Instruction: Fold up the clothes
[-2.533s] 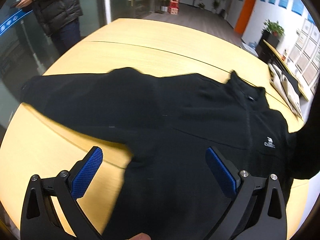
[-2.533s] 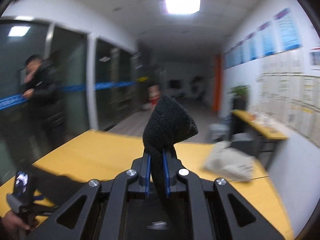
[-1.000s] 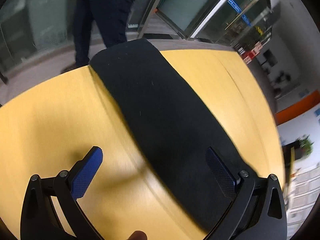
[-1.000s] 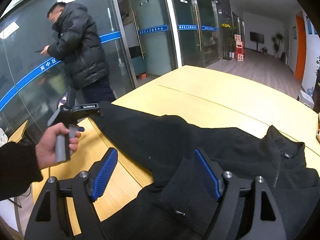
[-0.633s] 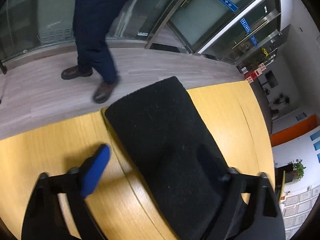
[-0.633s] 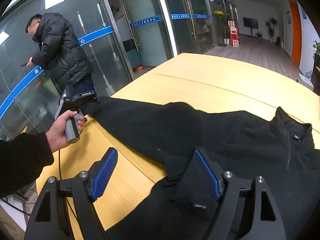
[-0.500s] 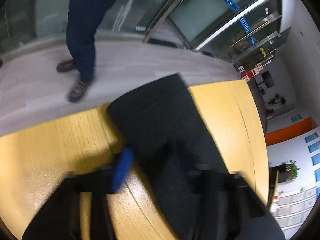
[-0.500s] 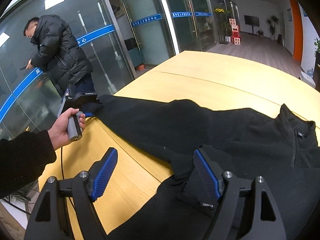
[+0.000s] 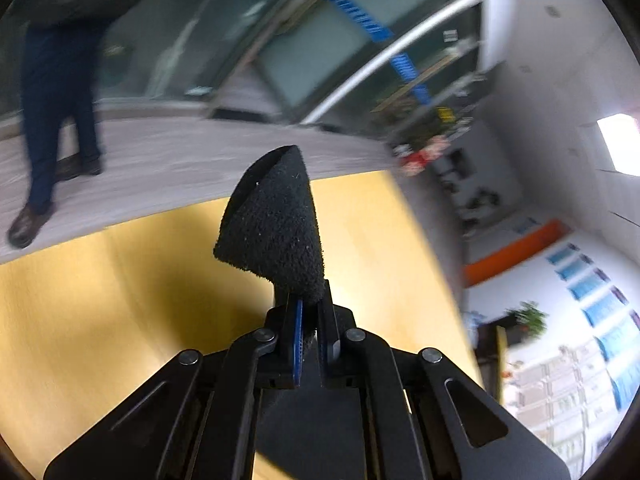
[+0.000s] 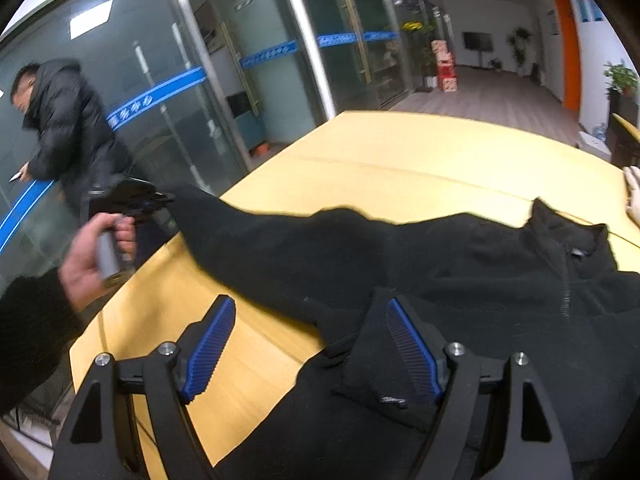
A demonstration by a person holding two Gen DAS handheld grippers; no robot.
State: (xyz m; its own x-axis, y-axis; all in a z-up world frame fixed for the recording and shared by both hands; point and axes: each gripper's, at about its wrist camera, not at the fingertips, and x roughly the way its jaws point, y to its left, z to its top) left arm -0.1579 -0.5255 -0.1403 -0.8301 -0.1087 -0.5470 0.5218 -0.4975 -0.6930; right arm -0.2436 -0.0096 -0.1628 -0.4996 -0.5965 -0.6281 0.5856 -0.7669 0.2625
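A black fleece jacket (image 10: pixel 460 264) lies spread on the yellow wooden table (image 10: pixel 420 160), collar at the right. Its left sleeve (image 10: pixel 256 236) stretches toward the table's left edge. My left gripper (image 9: pixel 310 320) is shut on the sleeve cuff (image 9: pixel 276 224), which stands up lifted above the table. In the right wrist view that gripper (image 10: pixel 160 200) holds the sleeve end at the far left. My right gripper (image 10: pixel 308 344) is open and empty, low over the jacket's body, with the other folded-in sleeve cuff (image 10: pixel 380 384) beside its right finger.
A man in a dark coat (image 10: pixel 64 132) stands by the glass wall left of the table. The table's left edge (image 10: pixel 92 332) is close to my left hand. A side desk with plants (image 10: pixel 624 92) stands at the far right.
My left gripper closed on the sleeve cuff and lifted it off the table. My right gripper stayed open over the jacket, almost still.
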